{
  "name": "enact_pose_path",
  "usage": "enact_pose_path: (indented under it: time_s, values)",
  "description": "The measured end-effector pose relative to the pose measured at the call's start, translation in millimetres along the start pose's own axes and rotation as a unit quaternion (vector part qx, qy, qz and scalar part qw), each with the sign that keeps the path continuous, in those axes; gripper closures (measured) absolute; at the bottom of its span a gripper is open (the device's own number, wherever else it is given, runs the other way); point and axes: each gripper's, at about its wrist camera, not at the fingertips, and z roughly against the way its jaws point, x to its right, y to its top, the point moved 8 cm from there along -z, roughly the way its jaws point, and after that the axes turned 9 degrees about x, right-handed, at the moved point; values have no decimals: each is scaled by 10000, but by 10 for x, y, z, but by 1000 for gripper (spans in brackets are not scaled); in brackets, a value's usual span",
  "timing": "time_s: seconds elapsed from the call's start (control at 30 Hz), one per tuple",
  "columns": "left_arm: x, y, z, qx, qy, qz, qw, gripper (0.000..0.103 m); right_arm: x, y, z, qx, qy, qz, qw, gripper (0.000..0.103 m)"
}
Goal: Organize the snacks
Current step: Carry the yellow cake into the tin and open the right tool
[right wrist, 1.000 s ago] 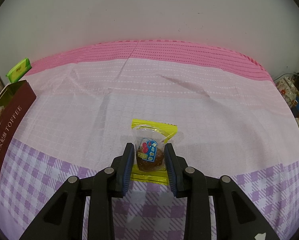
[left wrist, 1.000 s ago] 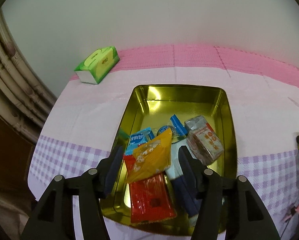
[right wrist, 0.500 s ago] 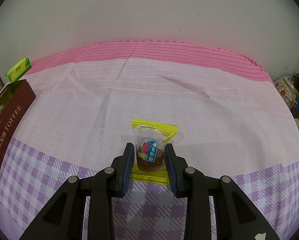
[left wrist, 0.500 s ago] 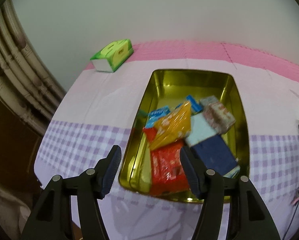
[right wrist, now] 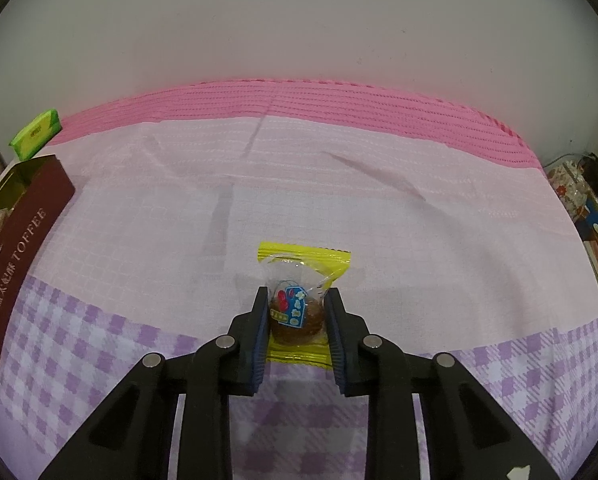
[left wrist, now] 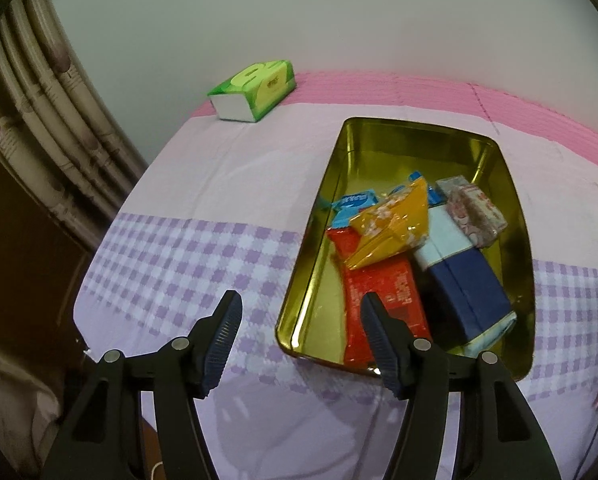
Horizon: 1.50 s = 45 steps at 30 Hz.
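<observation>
In the left wrist view a gold tin (left wrist: pixel 515 216) holds several snacks: an orange packet (left wrist: pixel 395 224), a red packet (left wrist: pixel 383 292), a navy and pale blue pack (left wrist: pixel 467 288) and a pink-patterned packet (left wrist: pixel 475 212). My left gripper (left wrist: pixel 299 312) hangs open and empty over the tin's near left corner. In the right wrist view a clear, yellow-edged packet with a brown sweet (right wrist: pixel 299 300) lies on the cloth. My right gripper (right wrist: pixel 297 308) is shut on it, pads pressing both sides.
A green tissue box (left wrist: pixel 255 88) sits at the table's back left, near a curtain (left wrist: pixel 39 132). The tin's dark red "TOFFEE" side (right wrist: pixel 15 256) shows at the left of the right wrist view. Cluttered boxes (right wrist: pixel 579 196) stand past the right table edge.
My left gripper has pulled back and to the left from over the snacks, letting go of the orange packet, which now lies in the tin. My right gripper's pads have closed tighter onto the sweet packet.
</observation>
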Motion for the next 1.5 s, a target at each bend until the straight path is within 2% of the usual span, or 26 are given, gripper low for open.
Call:
enact_pose_path:
  time_s: [0.17, 0.37, 0.53, 0.77, 1.07, 1.5]
  values:
    - [-98, 2, 1, 0, 36, 116, 9999, 40, -337, 117, 122, 91, 319, 130, 9994, 78]
    - [-213, -10, 12, -40, 78, 278, 9996, 40, -1049, 275, 317, 175, 1070, 380, 9934, 78]
    - [-312, -45, 8, -96, 123, 419, 9990, 40, -1741, 357, 536, 250, 1736, 719, 9819, 78]
    - [-445, -120, 10, -186, 212, 570, 9980, 40, -2433, 391, 673, 171, 2314, 1057, 9670, 78]
    - [-484, -198, 28, -285, 203, 649, 9973, 40, -2966, 304, 564, 5, 2522, 1377, 9578, 78]
    - [-456, -212, 0, -325, 119, 655, 9973, 40, -3141, 348, 249, -137, 2260, 1423, 9636, 76]
